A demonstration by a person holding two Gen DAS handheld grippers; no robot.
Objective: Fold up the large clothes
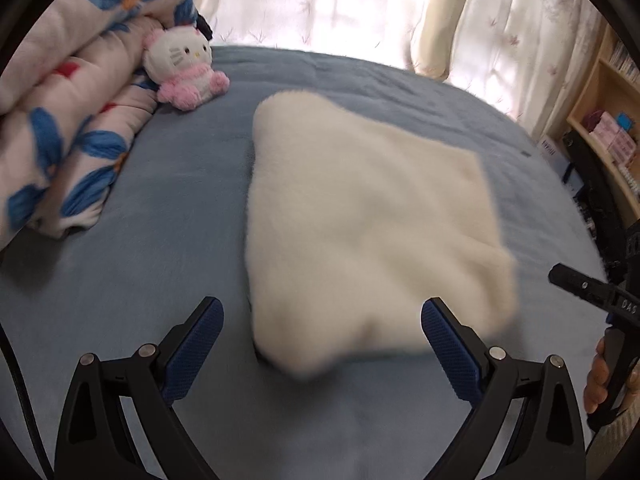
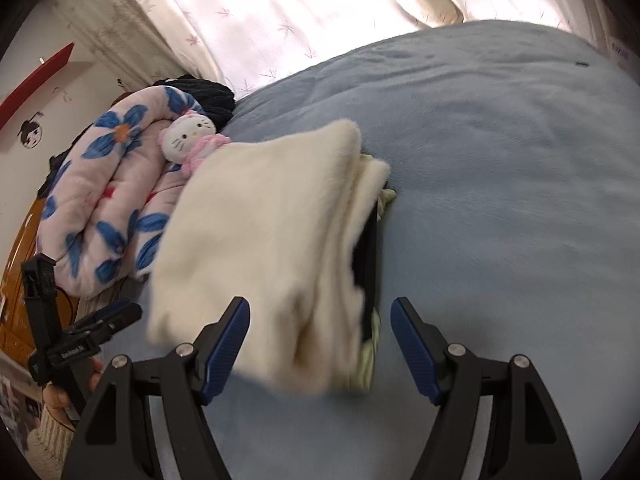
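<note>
A cream fleece garment (image 1: 360, 216) lies folded in a thick bundle on the blue bed cover (image 1: 152, 208). My left gripper (image 1: 322, 320) is open and empty, its blue pads either side of the bundle's near edge. In the right wrist view the same garment (image 2: 260, 248) shows stacked layers with a dark patch and a pale green edge on its right side. My right gripper (image 2: 320, 320) is open and empty at the bundle's near end. Each gripper shows at the edge of the other's view: the right one (image 1: 580, 286) and the left one (image 2: 100, 324).
A rolled flowered quilt (image 1: 68, 120) and a white and pink cat plush (image 1: 184, 68) lie at the bed's left. Curtains (image 1: 340, 0) hang behind the bed. A wooden shelf (image 1: 604, 120) stands at the right. Open blue bed cover (image 2: 500, 200) lies right of the garment.
</note>
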